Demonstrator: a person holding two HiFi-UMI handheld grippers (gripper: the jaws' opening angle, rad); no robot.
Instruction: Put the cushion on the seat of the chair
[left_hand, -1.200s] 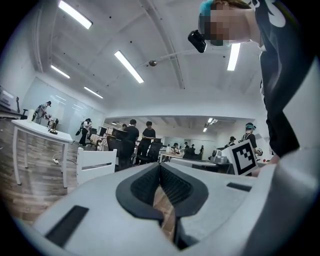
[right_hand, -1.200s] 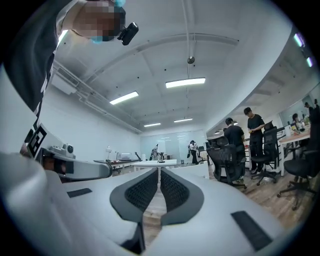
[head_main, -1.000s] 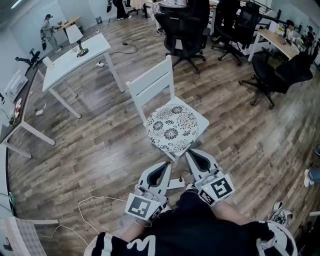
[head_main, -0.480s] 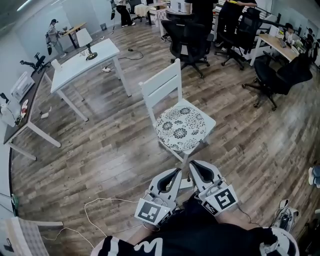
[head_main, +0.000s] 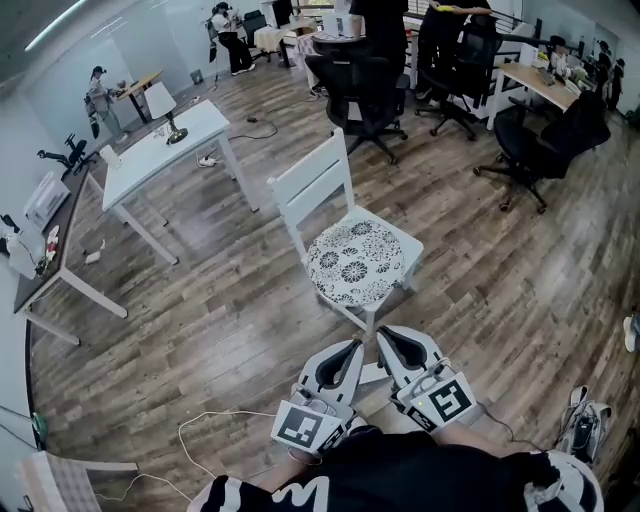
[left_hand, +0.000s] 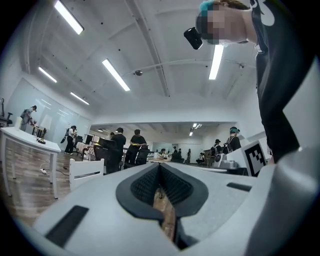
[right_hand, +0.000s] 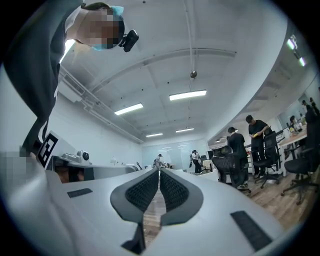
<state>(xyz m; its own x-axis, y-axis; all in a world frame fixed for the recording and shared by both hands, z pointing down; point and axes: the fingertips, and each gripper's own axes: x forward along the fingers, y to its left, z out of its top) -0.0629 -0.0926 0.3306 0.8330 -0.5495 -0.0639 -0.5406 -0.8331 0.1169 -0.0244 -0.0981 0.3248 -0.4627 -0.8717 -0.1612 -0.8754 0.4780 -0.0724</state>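
The cushion (head_main: 352, 262) lies on the seat of the chair (head_main: 310, 182), close to its front edge. My left gripper (head_main: 350, 347) and right gripper (head_main: 384, 335) hang near that edge, both with jaws pressed together on nothing. A careless nudge could slide the cushion off. The loose cable (head_main: 215, 428) by my feet could trip me.

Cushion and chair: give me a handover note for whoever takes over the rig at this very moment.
Left gripper: fingers shut, empty.
Right gripper: fingers shut, empty.
Both are close to the person's body and touch neither chair nor cushion.
The patterned cushion lies flat on the seat of the white chair.
Done: cushion placed.
Left: apparently nothing.
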